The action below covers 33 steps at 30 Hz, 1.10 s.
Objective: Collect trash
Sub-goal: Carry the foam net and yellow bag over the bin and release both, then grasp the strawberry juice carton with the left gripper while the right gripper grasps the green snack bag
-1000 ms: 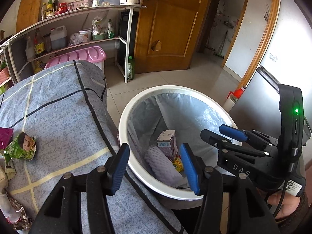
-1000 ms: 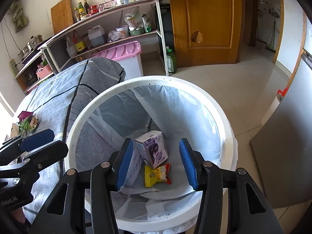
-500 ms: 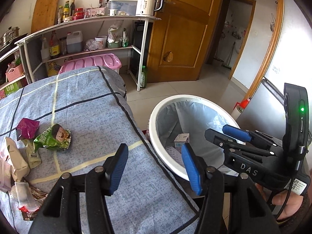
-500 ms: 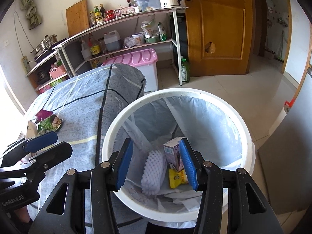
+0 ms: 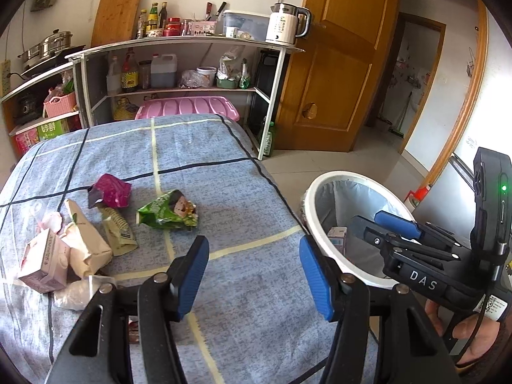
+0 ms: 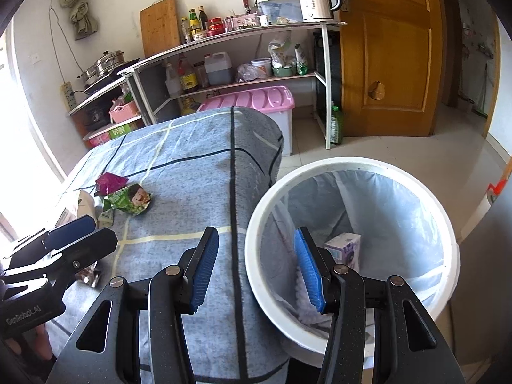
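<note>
A white bin (image 5: 323,233) with a clear liner stands right of the table; it also shows in the right wrist view (image 6: 352,166), holding a small purple carton (image 6: 344,249). On the blue cloth lie a green snack bag (image 5: 168,214), a magenta wrapper (image 5: 110,190), a beige packet (image 5: 84,243), a pink-white carton (image 5: 44,260) and other scraps. My left gripper (image 5: 254,276) is open and empty above the cloth, right of the trash pile. My right gripper (image 6: 254,268) is open and empty over the bin's left rim.
The table (image 5: 224,166) wears a blue checked cloth. Behind it stand a shelf (image 5: 179,64) of bottles, a pink-lidded box (image 5: 188,108) and a white kettle (image 5: 284,24). A wooden door (image 5: 329,64) and tiled floor lie at right.
Both grippers have swung left from above the bin toward the table. The trash pile has come into the left wrist view. Both stay open and empty.
</note>
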Each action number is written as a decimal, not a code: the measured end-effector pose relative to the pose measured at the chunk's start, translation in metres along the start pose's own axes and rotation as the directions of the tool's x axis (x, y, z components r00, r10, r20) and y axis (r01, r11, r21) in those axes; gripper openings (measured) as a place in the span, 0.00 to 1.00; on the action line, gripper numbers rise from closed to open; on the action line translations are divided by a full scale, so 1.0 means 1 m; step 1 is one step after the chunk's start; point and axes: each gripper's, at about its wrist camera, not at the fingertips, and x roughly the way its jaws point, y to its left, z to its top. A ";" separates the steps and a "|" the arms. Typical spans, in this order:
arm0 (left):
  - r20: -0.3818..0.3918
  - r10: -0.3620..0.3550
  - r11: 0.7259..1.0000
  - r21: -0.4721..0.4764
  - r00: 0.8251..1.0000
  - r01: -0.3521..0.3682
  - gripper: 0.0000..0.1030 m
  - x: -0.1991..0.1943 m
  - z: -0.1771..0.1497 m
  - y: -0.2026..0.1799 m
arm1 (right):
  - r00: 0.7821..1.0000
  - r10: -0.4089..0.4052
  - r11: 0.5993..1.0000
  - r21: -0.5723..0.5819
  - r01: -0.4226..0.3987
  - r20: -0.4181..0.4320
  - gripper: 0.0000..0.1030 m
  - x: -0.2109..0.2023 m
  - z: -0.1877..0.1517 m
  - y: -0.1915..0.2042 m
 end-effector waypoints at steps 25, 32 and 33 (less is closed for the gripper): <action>-0.012 0.239 0.933 -0.273 0.971 -0.233 0.73 -0.050 -0.039 0.186 | 0.985 0.155 0.964 -0.206 -0.168 -0.081 0.61 0.081 0.017 0.131; -0.029 0.204 0.930 -0.305 0.979 -0.203 0.75 -0.044 -0.039 0.207 | 0.981 0.175 0.952 -0.239 -0.190 -0.083 0.66 0.102 0.027 0.150; -0.036 0.192 0.931 -0.310 0.981 -0.193 0.75 -0.041 -0.038 0.210 | 0.982 0.171 0.952 -0.241 -0.186 -0.085 0.66 0.105 0.029 0.152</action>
